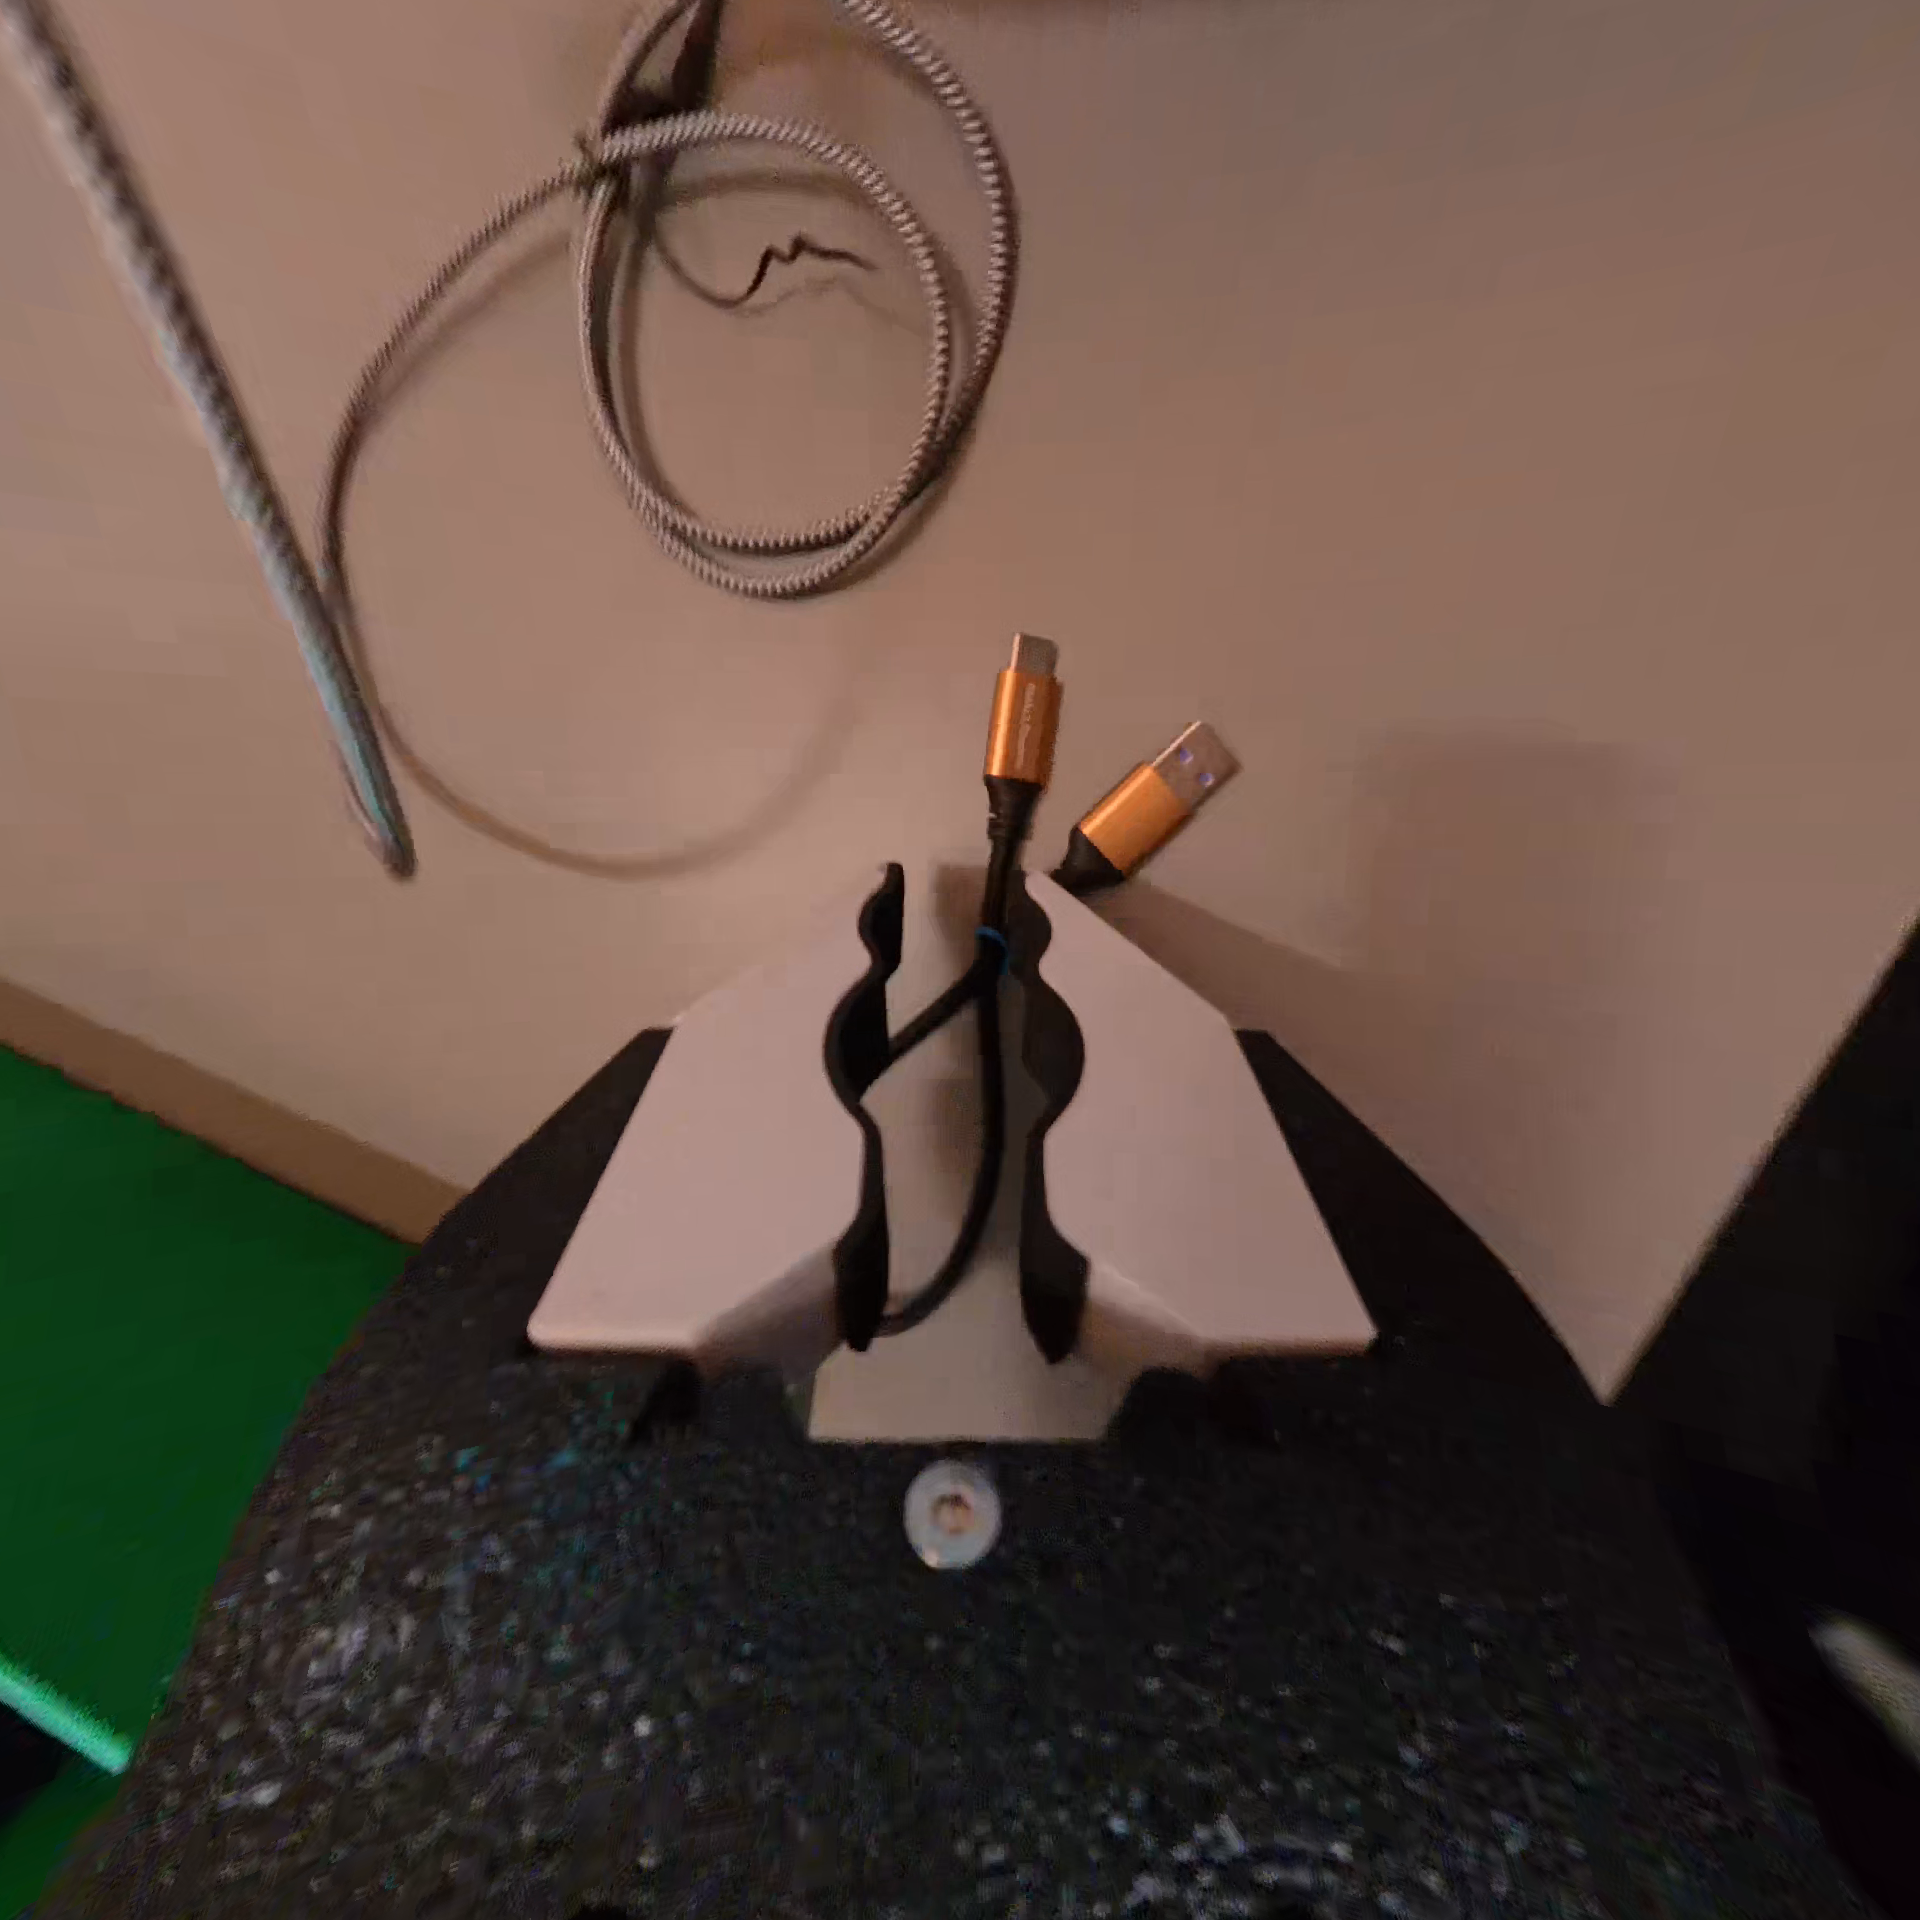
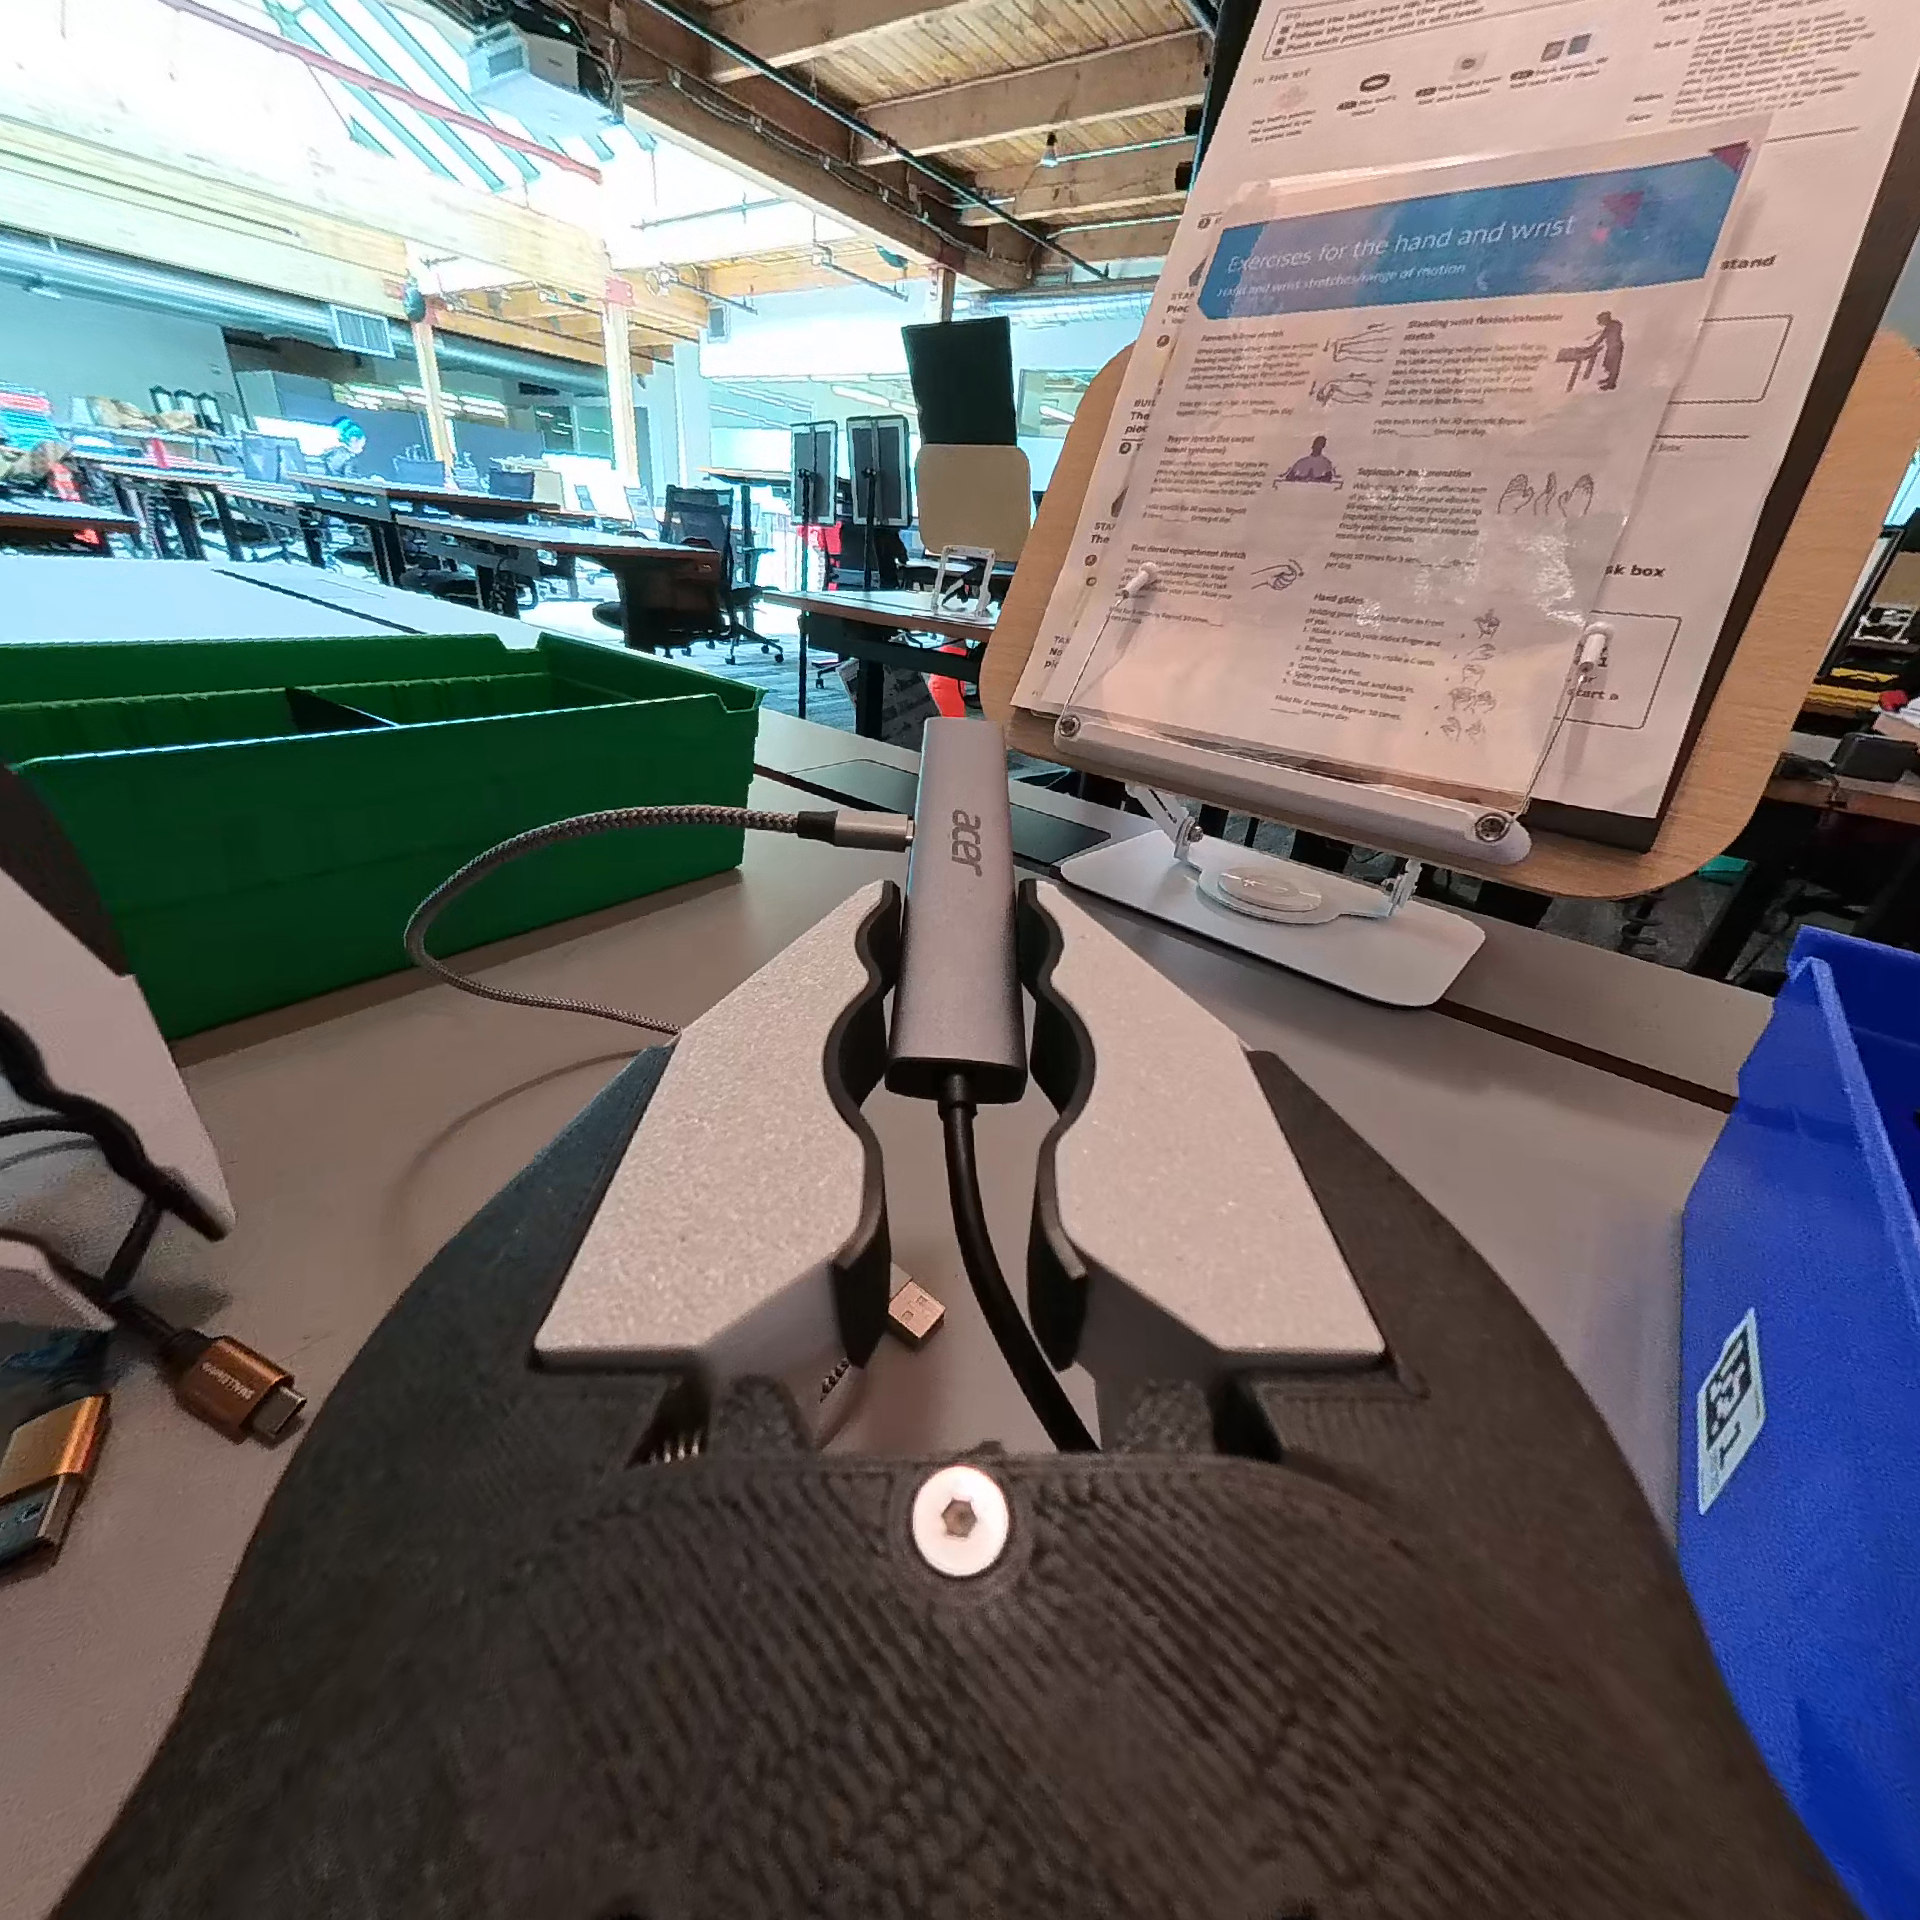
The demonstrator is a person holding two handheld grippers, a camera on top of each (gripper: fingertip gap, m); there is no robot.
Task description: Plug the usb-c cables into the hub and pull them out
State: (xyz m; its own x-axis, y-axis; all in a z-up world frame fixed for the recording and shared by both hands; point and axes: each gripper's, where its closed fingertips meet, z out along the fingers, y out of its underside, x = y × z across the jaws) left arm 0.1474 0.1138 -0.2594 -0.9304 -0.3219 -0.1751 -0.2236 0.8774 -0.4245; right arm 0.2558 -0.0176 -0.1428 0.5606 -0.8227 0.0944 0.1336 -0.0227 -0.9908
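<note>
Left wrist view first, taken from its left edge across: a green bin (image 1: pixel 156 1299) shows at the lower left, past the table edge. On the pale table (image 1: pixel 1351 416) lies a braided grey cable (image 1: pixel 800 561) in loose loops, 1 strand running down the far left. At centre the left gripper (image 1: pixel 971 904) is pinched on a thin black cable (image 1: pixel 982 1122), which runs up between its 2 fingers. Just past the fingertips that cable's orange-sleeved usb-c plug (image 1: pixel 1023 727) stands upright, free of any socket. To its right an orange usb-a plug (image 1: pixel 1158 795) tilts up to the right.

Right wrist view, again from the left: the other gripper shows at the left edge, with the same orange usb-c plug (image 2: pixel 239 1387) and orange usb-a plug (image 2: pixel 42 1475) lying low over the table (image 2: pixel 1507 1143). Behind them sits the green bin (image 2: pixel 416 821). The braided grey cable (image 2: pixel 582 831) arcs from the table to a silver plug seated in the left side of the hub (image 2: pixel 956 914). The right gripper (image 2: pixel 956 904) is clamped on the hub, a slim grey bar pointing away between the fingers, its own black lead trailing back toward the camera. Right of it stands a document stand (image 2: pixel 1351 914) holding printed sheets, and a blue bin (image 2: pixel 1808 1351) fills the right edge.
</note>
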